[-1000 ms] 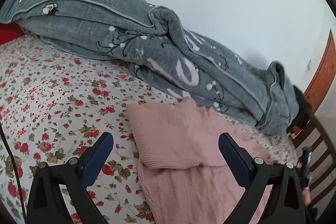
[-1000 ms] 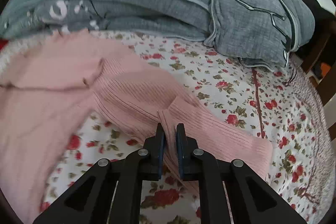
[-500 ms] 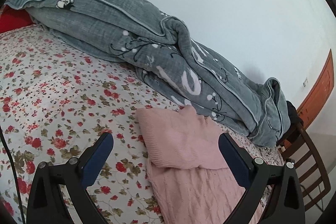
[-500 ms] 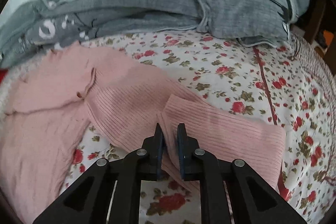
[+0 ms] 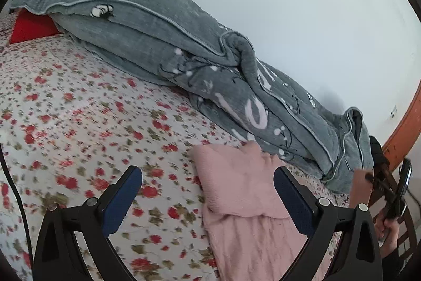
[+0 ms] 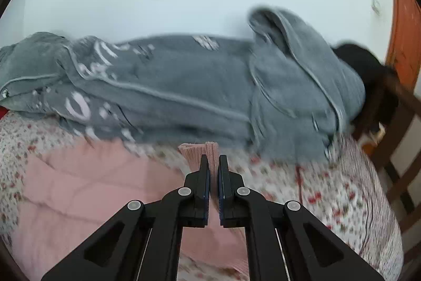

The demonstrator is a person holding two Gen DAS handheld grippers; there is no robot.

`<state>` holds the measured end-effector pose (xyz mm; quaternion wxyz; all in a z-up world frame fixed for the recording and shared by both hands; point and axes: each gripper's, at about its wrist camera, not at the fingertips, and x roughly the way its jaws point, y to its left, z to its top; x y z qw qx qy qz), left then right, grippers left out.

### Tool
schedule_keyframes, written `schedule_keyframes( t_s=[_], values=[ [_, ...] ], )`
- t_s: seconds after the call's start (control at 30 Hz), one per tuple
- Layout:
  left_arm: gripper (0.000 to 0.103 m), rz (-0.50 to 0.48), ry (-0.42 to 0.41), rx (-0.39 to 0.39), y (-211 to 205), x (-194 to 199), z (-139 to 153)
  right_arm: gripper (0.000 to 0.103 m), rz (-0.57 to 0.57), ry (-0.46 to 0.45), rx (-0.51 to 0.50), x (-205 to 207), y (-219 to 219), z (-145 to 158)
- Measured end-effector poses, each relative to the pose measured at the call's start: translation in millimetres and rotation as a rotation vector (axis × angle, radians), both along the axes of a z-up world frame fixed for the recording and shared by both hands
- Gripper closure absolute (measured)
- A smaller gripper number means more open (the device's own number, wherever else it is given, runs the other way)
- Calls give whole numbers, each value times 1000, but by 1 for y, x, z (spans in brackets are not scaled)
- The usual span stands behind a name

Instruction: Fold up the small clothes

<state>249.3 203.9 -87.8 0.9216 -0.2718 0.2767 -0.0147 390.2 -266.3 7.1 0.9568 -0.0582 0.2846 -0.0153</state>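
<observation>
Pink knit — one sweater (image 5: 252, 202) lies on the flowered bed sheet (image 5: 79, 123), its left sleeve folded over the body. Right tongs (image 6: 213, 165) are pinched on the other sleeve (image 6: 202, 149), lifted off the bed. Left tongs (image 5: 208, 183) gape wide above the sheet, holding nothing. One grey quilt (image 5: 184, 49) is heaped along the wall behind — its edge touches the sweater's top. A wooden chair (image 6: 394, 123) stands beside the bed.
</observation>
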Motion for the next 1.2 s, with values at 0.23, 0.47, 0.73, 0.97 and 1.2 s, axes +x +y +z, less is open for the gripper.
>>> schedule_keyframes(
  t_s=[0.23,0.47,0.73,0.97,1.2],
  values=[
    [2,76,-29,-66,48,-17,11,98,188,-52,-27,25,143,14],
    [2,110,-44,-136,82,-31,7,98,413,-16,-32,24,284,-38],
    [2,108,-35,-143,88,-34,2,96,517,223,-50,22,365,-141],
    [2,77,-3,-132,76,-22,-4,45,618,327,3,-5,349,-148],
    [2,-8,119,-18,26,8,-23,39,475,241,177,-44,226,-102]
  ],
)
